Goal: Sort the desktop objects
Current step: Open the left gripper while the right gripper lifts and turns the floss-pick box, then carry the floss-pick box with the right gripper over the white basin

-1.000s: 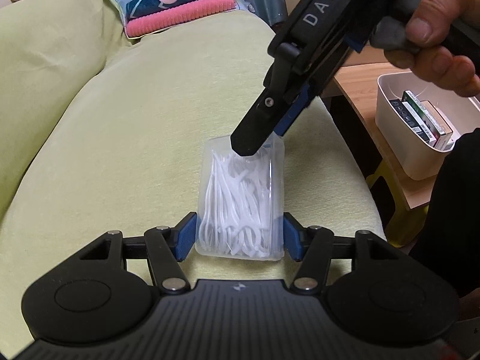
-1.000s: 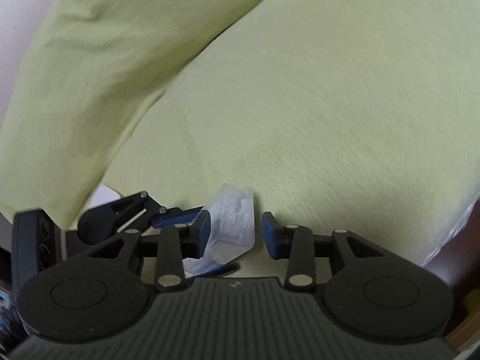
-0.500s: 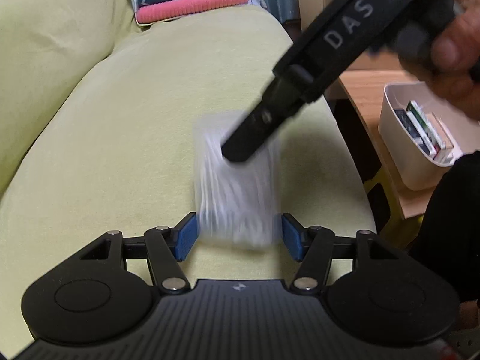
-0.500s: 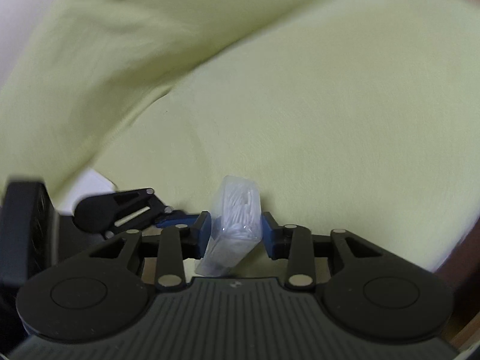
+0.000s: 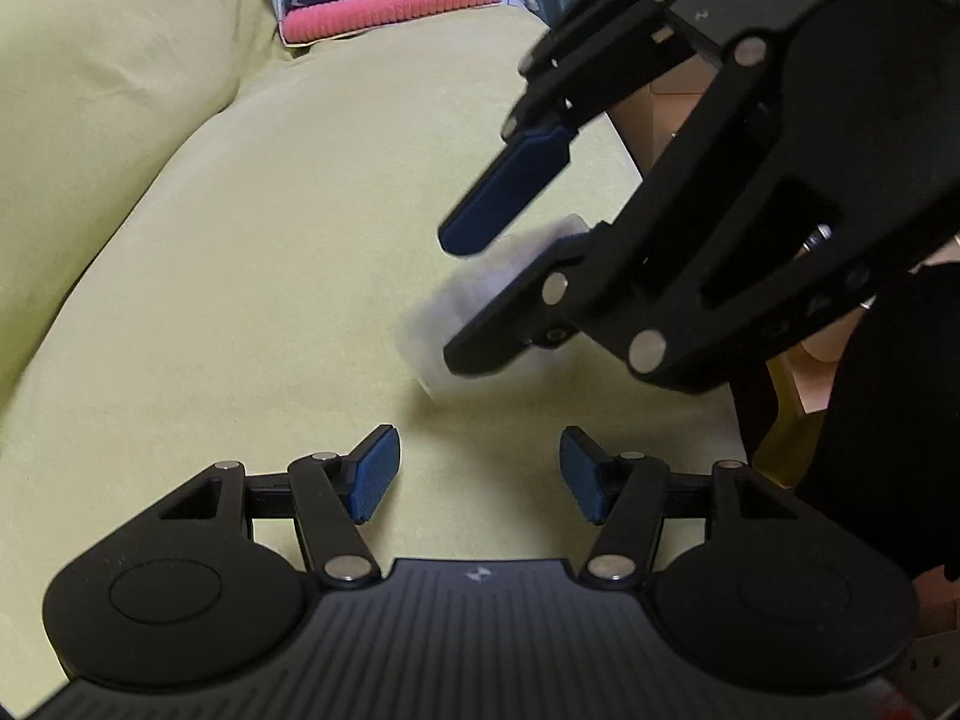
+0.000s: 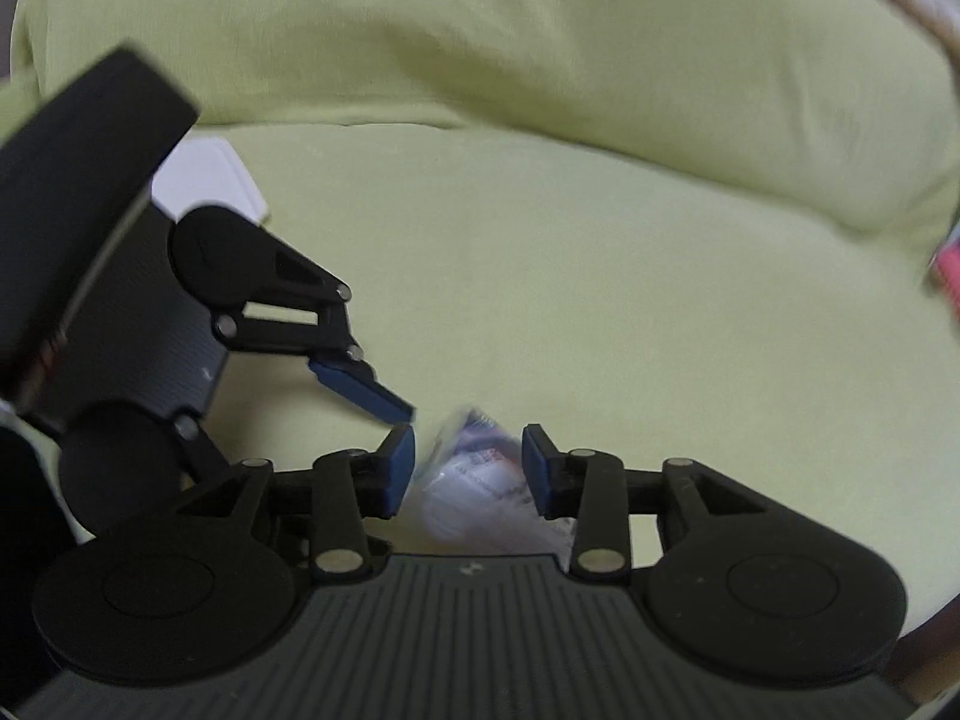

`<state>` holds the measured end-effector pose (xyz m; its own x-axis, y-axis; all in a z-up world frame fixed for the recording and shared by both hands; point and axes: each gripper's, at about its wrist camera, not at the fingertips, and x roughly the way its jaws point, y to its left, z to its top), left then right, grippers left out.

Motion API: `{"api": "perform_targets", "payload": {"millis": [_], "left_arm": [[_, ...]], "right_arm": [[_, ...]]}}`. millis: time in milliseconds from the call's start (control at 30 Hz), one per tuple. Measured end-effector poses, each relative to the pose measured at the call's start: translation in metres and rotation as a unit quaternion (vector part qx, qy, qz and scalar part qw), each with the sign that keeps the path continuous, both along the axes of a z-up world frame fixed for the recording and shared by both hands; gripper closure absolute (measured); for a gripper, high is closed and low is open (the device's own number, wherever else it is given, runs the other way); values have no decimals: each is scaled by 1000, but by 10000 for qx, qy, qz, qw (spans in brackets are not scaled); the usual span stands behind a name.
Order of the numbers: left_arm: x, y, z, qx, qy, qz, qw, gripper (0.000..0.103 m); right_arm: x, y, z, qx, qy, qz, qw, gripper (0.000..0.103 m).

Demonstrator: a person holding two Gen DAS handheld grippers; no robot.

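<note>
My left gripper (image 5: 479, 474), lower centre, gapes empty over the green cushion (image 5: 270, 276), while my right gripper (image 6: 468, 468) brackets the blurred clear box (image 6: 474, 480), grip uncertain.

My grippers (image 5: 479, 474) are black with blue pads (image 5: 375, 473); sofa (image 5: 270, 276) is pale yellow-green, pink towel (image 5: 393, 15) at 12 o'clock.

No words or numbers clear enough to read. Some small print and a red mark on the label of the clear plastic box (image 6: 480, 480), between the pads of the right gripper (image 6: 468, 468), but far too blurry to read.
</note>
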<state>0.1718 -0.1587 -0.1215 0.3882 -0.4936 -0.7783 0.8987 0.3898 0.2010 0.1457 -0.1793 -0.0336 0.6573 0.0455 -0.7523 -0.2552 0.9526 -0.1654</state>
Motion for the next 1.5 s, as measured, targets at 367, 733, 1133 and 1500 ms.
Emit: {"api": "perform_targets", "payload": {"millis": [367, 733, 1133, 1500], "left_arm": [[-1, 2, 1, 12, -61, 117, 9999, 39], [22, 0, 2, 10, -393, 712, 9967, 39], [13, 15, 10, 165, -512, 773, 9956, 39], [9, 5, 16, 169, -508, 718, 9960, 29]], "right_arm": [[-11, -61, 9, 350, 122, -349, 9987, 50], [11, -50, -15, -318, 427, 360, 9979, 35], [54, -44, -35, 105, 847, -395, 9956, 36], [49, -34, -44, -13, 1096, -905, 9899, 50]]}}
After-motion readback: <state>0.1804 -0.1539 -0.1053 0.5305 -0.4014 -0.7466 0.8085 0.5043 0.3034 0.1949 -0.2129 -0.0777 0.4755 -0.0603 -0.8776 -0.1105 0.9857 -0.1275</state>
